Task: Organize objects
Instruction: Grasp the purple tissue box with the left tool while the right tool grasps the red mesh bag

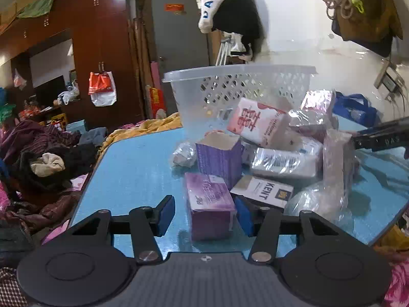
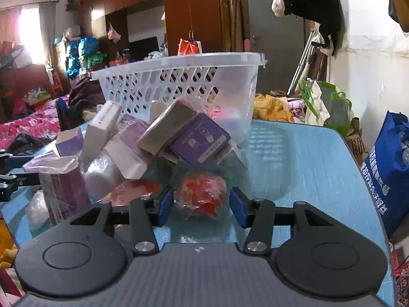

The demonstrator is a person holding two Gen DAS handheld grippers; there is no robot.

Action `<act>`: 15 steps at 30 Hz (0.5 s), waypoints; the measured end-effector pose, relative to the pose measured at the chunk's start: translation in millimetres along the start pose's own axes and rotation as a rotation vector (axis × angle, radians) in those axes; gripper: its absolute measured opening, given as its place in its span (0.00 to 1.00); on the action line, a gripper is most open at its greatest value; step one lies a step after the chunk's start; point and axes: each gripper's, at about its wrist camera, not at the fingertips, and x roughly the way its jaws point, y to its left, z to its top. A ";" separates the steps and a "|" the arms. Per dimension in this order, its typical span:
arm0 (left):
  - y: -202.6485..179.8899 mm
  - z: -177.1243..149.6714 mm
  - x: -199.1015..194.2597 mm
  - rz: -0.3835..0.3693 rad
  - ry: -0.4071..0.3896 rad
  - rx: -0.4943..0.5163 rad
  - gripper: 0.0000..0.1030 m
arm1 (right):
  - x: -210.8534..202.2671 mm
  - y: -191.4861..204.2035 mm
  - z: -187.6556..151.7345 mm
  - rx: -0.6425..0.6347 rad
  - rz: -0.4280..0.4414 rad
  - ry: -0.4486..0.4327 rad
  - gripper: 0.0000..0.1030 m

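A pile of small boxes and plastic-wrapped packets lies on the blue table in front of a white lattice basket. My left gripper straddles a purple box at the pile's near edge. Its right pad is against the box, a strip of table shows at its left pad, so it is open. A white KENT box lies just right of it. In the right wrist view my right gripper brackets a red packet in clear wrap. The left pad is at its edge, the right pad slightly apart, so it is open.
The basket stands behind the pile in the right wrist view too, with a purple card box leaning against it. Heaped clothes lie left of the table. A blue bag stands past the table's right edge.
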 end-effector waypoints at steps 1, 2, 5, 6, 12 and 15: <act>-1.2 -1.3 0.9 0.002 0.000 0.007 0.54 | 1.9 0.7 0.1 -0.007 0.000 0.014 0.51; -2.7 -2.9 2.0 0.007 0.000 0.016 0.54 | 3.2 1.3 0.4 -0.013 0.003 0.025 0.50; -4.4 -5.8 4.7 0.010 0.005 0.023 0.49 | -0.9 0.6 -1.1 -0.007 -0.018 -0.004 0.47; -4.2 -6.3 5.3 0.005 0.005 0.022 0.45 | -3.5 -0.3 -2.9 -0.006 -0.021 -0.019 0.46; -0.7 -5.5 -0.7 0.030 -0.039 0.006 0.43 | -14.2 -1.3 -6.3 -0.012 0.005 -0.100 0.46; 1.3 -2.9 -7.4 0.023 -0.074 -0.004 0.43 | -19.4 0.6 -7.6 -0.016 -0.014 -0.148 0.46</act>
